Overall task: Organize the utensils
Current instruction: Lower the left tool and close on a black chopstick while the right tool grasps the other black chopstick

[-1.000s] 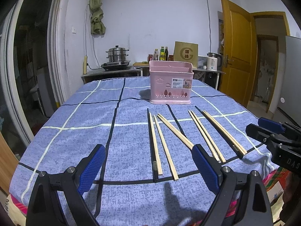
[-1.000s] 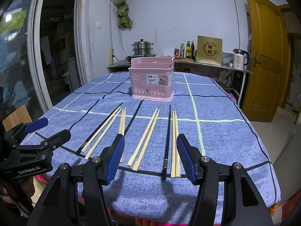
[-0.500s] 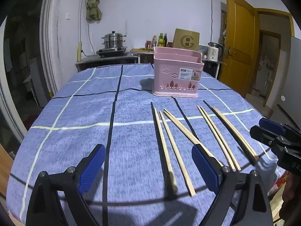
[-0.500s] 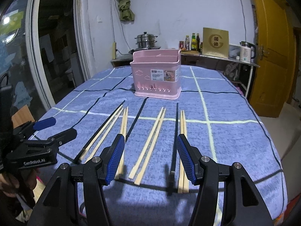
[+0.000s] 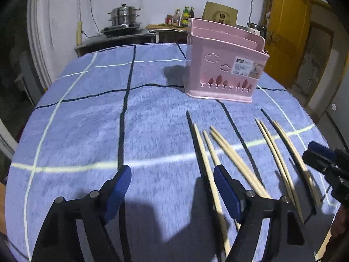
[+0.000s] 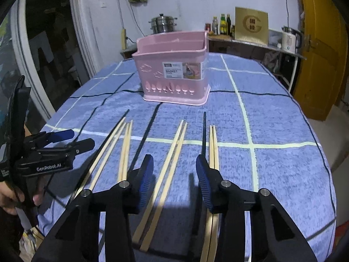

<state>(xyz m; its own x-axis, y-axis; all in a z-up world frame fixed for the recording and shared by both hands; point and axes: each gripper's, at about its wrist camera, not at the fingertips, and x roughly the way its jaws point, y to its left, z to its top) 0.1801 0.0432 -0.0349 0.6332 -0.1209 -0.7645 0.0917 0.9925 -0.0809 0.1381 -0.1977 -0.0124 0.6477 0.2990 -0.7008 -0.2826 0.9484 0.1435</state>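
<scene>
At twelve o'clock of my right gripper (image 6: 174, 182), its empty jaws closing, two wooden chopsticks (image 6: 169, 166) may roll apart on the tablecloth (image 6: 272, 113); my left gripper (image 5: 172, 188) narrows empty too.

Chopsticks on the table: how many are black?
2. One black chopstick lies leftmost in the row; the second black chopstick lies just left of the rightmost pale pair. None seems hidden.

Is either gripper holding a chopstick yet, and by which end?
Neither. The left gripper and right gripper are closing, still above the chopsticks; no pads press on anything.
</scene>
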